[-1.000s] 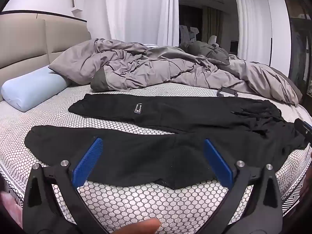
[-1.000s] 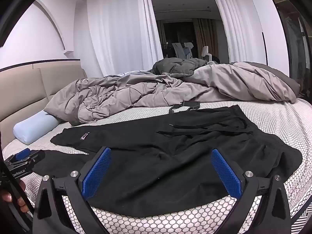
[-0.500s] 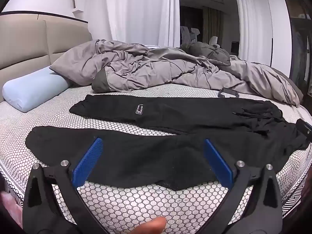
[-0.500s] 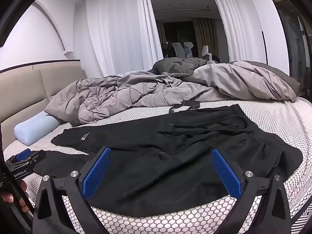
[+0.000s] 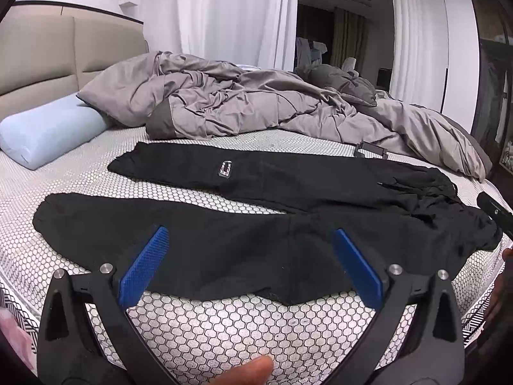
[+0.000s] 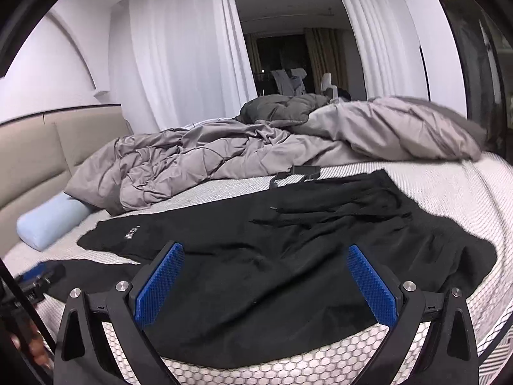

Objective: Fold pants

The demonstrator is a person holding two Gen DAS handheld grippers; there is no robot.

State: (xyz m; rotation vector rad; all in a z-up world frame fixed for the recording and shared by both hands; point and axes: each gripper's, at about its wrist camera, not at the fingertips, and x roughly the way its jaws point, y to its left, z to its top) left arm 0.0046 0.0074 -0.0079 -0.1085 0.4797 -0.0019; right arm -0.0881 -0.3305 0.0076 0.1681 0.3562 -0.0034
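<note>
We hold our left gripper (image 5: 250,266) and right gripper (image 6: 264,280) above the near edge of the bed (image 5: 256,330), both with jaws spread wide and empty, over black pants (image 5: 256,240) lying flat, legs apart.

A: Left gripper (image 5: 250,266)?
B: Jaws wide apart, holding nothing, hovering over the near leg of the black pants (image 5: 256,211).
A: Pants?
B: Flat on the mattress (image 5: 256,327), legs spread left. Grey duvet (image 5: 256,109) bunched behind, blue bolster (image 5: 48,134) far left.
</note>
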